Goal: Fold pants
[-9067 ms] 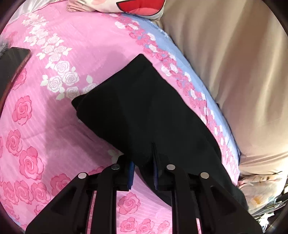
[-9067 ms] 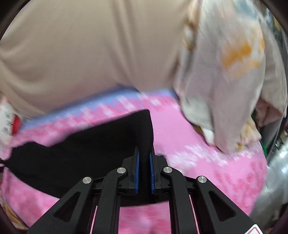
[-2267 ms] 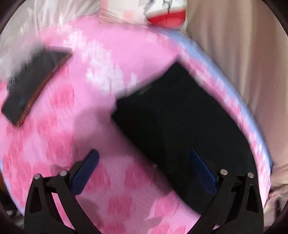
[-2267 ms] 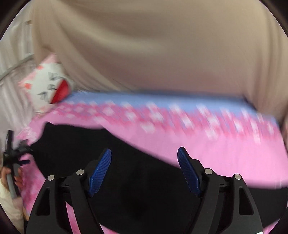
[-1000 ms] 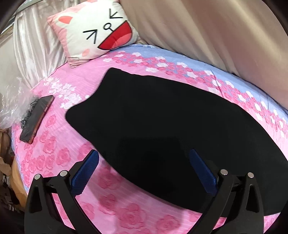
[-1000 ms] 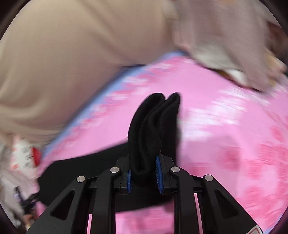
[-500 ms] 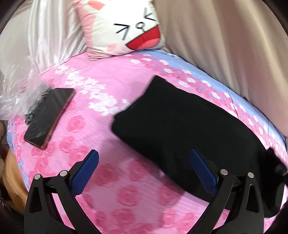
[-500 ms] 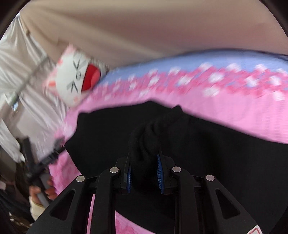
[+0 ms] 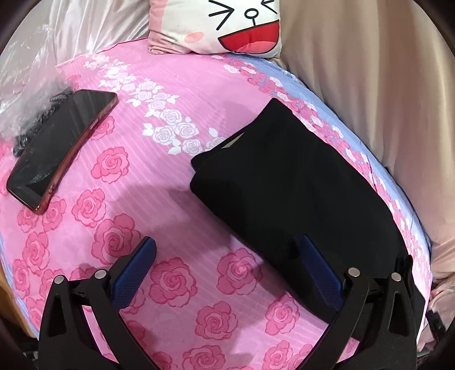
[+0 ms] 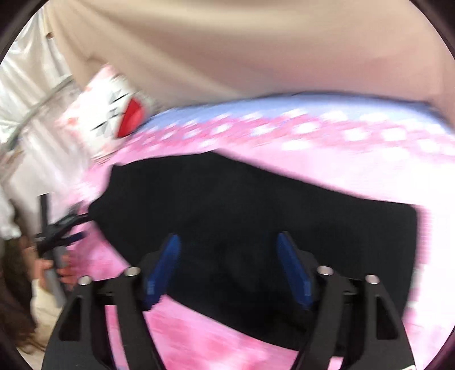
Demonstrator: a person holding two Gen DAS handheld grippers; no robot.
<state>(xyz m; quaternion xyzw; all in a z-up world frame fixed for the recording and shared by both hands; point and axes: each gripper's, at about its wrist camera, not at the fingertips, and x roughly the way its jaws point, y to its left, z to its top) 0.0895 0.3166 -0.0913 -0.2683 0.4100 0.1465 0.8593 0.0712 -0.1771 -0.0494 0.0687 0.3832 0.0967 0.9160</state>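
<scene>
While both tongs stand spread and hold nothing, the folded black fabric pants (image 9: 290, 193) lie flat on the pink rose-printed bed sheet (image 9: 159, 199), toward three o'clock in the left wrist view, alongside the sheet's blue border band.

Item: left gripper (image 9: 224, 264), black frame with blue pads. Jaws wide apart; the right pad sits over the near edge of the pants, the left pad over bare sheet. Contact with the cloth cannot be told.

Item: right gripper (image 10: 227, 264), same make. Jaws wide apart, both blue pads over the black cloth (image 10: 256, 216); this view is motion-blurred, so contact cannot be told.

Item: dark smartphone in a red case (image 9: 61, 148), at nine o'clock on the sheet, well apart from the pants, its far end against crinkled clear plastic wrap (image 9: 25, 85).

Item: white square cushion with a cartoon face and red mouth (image 9: 221, 25), at twelve o'clock, at the head of the sheet.

Item: beige draped curtain (image 9: 369, 85), from one to three o'clock, behind the bed.
</scene>
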